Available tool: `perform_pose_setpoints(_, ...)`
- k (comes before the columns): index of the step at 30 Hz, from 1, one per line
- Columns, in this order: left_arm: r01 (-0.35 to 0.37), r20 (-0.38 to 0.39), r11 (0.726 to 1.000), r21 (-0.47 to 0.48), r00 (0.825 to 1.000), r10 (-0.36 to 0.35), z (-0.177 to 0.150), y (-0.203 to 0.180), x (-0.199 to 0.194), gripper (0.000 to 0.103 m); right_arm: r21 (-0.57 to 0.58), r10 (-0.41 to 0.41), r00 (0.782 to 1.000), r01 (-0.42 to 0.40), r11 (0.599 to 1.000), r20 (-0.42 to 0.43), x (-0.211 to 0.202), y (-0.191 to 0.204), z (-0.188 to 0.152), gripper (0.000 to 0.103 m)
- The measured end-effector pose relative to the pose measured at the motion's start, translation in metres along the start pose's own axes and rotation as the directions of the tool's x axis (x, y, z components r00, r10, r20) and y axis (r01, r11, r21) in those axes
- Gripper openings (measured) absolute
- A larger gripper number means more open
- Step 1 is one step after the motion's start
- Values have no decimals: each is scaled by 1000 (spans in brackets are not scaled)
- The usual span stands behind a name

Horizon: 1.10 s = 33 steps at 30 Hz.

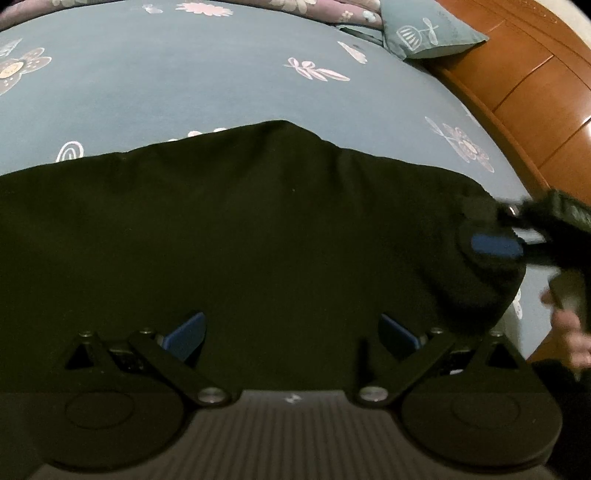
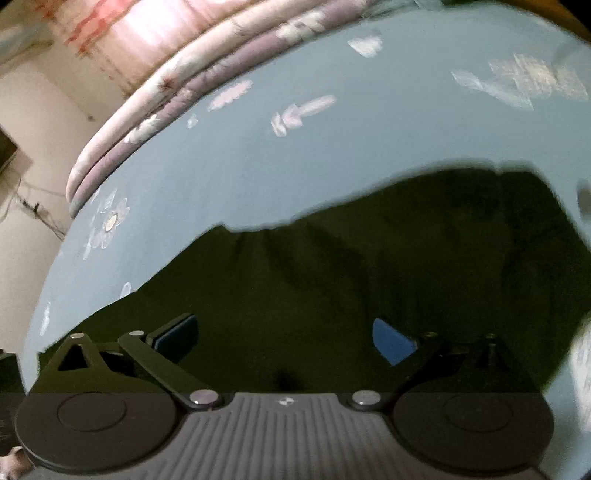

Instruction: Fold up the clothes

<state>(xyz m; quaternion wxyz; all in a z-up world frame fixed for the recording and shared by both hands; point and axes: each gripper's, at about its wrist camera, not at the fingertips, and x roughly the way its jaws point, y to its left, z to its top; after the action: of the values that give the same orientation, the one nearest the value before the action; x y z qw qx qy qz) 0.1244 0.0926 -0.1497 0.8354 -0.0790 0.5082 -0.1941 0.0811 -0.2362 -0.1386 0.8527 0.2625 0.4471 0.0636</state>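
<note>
Closest to us, we are holding the left gripper with its blue pads spread wide, nothing between them, hovering over the black garment. Our right gripper is likewise hanging with its tongs spread apart above the same dark cloth. The garment is lying across the blue flowered bedsheet. Beyond it, a folded quilt is sitting at the sheet's far edge, and a pillow is resting against the wooden headboard.
</note>
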Motion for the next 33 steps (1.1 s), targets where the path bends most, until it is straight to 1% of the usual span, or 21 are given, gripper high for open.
perform_pose_setpoints(2, 5, 1, 1000, -1, 1000, -5, 0, 1, -1, 99, 18, -39, 999, 40, 999, -17, 5, -5, -12, 103)
perform_pose_setpoints(4, 6, 4, 1000, -5, 1000, -6, 1, 2, -1, 99, 26, -85, 996, 85, 996, -15, 8, -8, -18, 102)
perform_pose_setpoints(6, -5, 9, 1000, -11, 1000, 5, 1, 4, -3, 99, 44, -91, 996, 90, 995, 13, -4, -4, -21, 102)
perform_pose_setpoints(8, -17, 21, 1000, -3, 1000, 17, 2, 4, -5, 99, 48, -80, 996, 78, 996, 44, -19, 3, -23, 103)
perform_pose_setpoints(11, -38, 31, 999, -15, 999, 38, 6, 6, -7, 99, 48, -72, 996, 70, 996, 46, -31, 15, -29, 103)
perform_pose_setpoints(16, -20, 44, 998, -63, 999, 23, 12, 16, -11, 99, 29, -124, 992, 124, 992, 8, -19, 25, -39, 103)
perform_pose_setpoints(20, -58, 52, 994, -96, 997, 63, 12, 27, -11, 99, 53, -171, 985, 173, 984, -34, -3, 14, -47, 103)
perform_pose_setpoints(23, -58, 65, 991, -120, 996, 66, 14, 33, -13, 99, 40, -165, 986, 165, 986, 5, -1, 10, -57, 103)
perform_pose_setpoints(27, -50, 82, 990, -133, 995, 61, 16, 39, -18, 99, 19, -179, 983, 179, 984, 32, -2, 12, -64, 103)
perform_pose_setpoints(29, -47, 89, 988, -144, 994, 61, 17, 43, -21, 99, -11, -192, 979, 193, 981, 67, -2, 16, -70, 103)
perform_pose_setpoints(31, -48, 97, 986, -158, 993, 64, 16, 48, -24, 99, -95, -217, 971, 226, 969, 95, 1, 24, -79, 103)
perform_pose_setpoints(33, -57, 100, 983, -172, 992, 75, 15, 54, -27, 99, -208, -267, 959, 282, 936, 97, 8, 37, -85, 103)
